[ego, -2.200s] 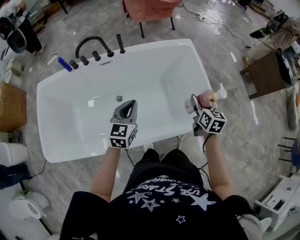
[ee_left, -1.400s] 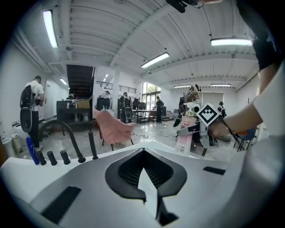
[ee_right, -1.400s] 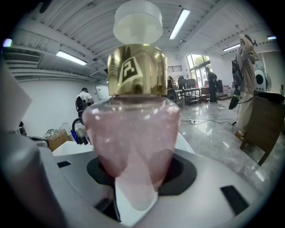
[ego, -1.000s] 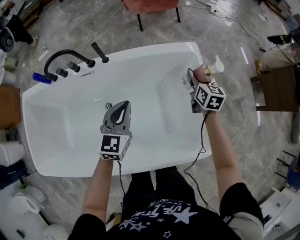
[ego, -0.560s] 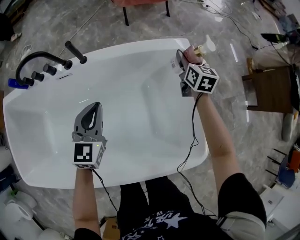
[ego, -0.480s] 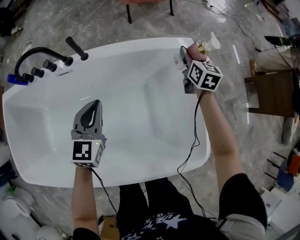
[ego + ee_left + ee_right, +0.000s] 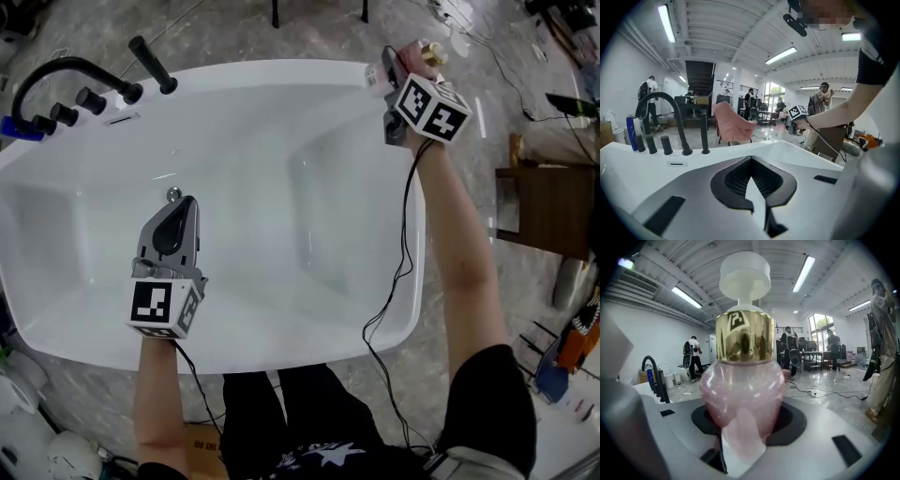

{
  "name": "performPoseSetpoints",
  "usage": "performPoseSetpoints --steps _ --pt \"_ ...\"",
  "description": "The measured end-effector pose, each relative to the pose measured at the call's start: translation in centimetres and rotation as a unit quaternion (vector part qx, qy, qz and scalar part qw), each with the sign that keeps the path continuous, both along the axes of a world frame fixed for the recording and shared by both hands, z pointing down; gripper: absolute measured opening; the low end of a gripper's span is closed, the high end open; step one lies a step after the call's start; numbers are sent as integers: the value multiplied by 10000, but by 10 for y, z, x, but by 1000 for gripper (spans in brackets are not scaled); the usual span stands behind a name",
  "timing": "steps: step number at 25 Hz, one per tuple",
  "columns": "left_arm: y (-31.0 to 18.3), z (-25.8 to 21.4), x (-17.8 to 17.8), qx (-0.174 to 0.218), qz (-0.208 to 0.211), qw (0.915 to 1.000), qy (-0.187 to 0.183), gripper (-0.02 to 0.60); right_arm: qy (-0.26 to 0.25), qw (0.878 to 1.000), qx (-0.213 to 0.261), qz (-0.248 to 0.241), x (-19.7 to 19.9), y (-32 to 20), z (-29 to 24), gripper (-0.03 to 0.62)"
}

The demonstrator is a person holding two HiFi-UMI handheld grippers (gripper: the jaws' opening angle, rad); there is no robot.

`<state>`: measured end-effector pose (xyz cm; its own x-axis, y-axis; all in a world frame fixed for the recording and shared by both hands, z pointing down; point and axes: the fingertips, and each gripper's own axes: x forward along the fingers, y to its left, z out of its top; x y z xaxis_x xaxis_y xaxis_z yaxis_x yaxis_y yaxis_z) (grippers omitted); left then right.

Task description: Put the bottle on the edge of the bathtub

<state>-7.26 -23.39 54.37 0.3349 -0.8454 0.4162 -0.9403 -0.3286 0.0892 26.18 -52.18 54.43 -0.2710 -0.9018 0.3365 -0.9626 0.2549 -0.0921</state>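
Note:
A pink bottle (image 7: 743, 390) with a gold collar and a white pump cap stands upright between the jaws of my right gripper (image 7: 401, 67), which is shut on its rounded body. In the head view the bottle (image 7: 417, 56) is over the far right corner of the white bathtub's rim (image 7: 413, 246); whether its base touches the rim is hidden. My left gripper (image 7: 178, 208) hovers over the tub's basin at the left, shut, with nothing in it (image 7: 751, 187). The left gripper view shows the bottle (image 7: 781, 129) far off at the tub's right rim.
A black arched faucet (image 7: 52, 75) with several knobs and a hand shower (image 7: 152, 65) stands on the far left rim, a blue bottle (image 7: 11, 129) beside it. A drain (image 7: 172, 194) lies in the basin. A wooden table (image 7: 544, 206) stands to the right, and a pink chair (image 7: 733, 123) beyond the tub.
My right gripper has carried the bottle along the tub's right rim toward its far corner. My left gripper has drifted left and lower over the basin, still shut.

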Motion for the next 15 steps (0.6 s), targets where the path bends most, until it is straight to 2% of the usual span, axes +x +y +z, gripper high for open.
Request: performPoseSetpoints --steps 4,9,15 --pt "-2 1 -4 4 -89 10000 -31 14 -22 9999 27 143 -1 -20 6 219" --pt "-4 2 -4 16 -121 9999 -4 14 141 9992 -156 334 6 -38 26 219" --pt "-3 16 -9 -72 -182 9998 -79 14 167 9994 -142 265 4 -49 36 219"
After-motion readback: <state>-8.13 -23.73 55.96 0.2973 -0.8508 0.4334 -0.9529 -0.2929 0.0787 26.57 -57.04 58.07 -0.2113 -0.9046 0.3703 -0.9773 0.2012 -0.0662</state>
